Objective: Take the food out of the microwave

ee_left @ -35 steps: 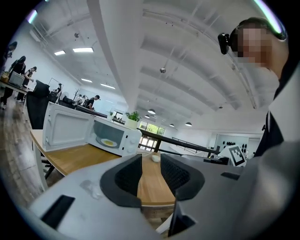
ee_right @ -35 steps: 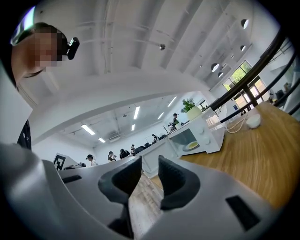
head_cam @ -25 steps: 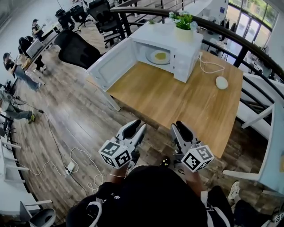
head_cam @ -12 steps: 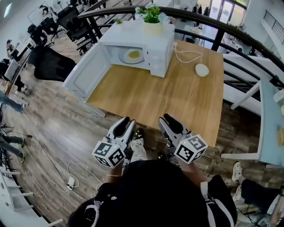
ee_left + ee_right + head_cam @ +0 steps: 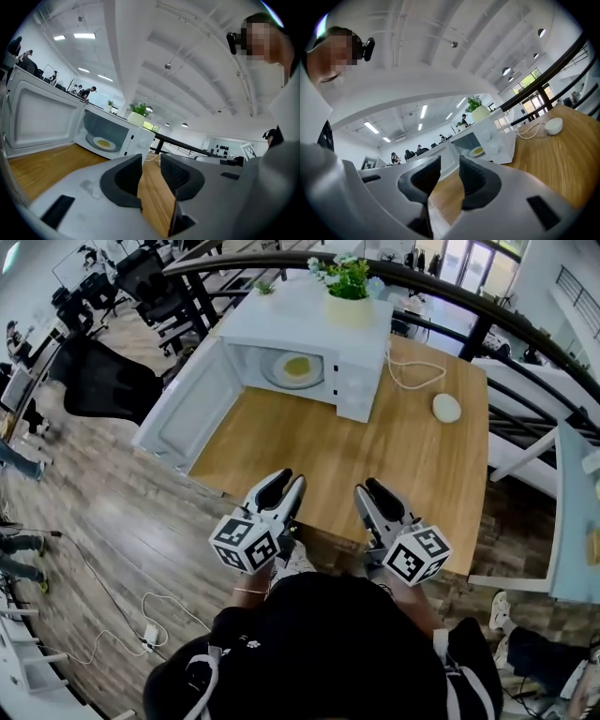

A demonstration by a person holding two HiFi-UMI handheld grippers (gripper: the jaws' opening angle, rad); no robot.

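A white microwave [image 5: 361,329] stands at the far side of the wooden table [image 5: 394,465], its door [image 5: 187,413] swung wide open to the left. Inside lies a white plate [image 5: 296,368] with yellow food on it; the plate also appears in the left gripper view [image 5: 104,143] and the right gripper view [image 5: 477,151]. My left gripper [image 5: 286,482] and right gripper [image 5: 370,488] hover side by side over the table's near edge, far from the microwave. Each is open by a narrow gap with nothing between the jaws.
A potted plant [image 5: 350,296] sits on top of the microwave. A white round object [image 5: 446,408] with a cable [image 5: 408,371] lies right of it. A black office chair [image 5: 103,376] stands left of the door. A dark railing runs behind the table.
The table and microwave have come nearer in view. Both grippers have moved forward from over the floor to the table's near edge. Their jaws look the same.
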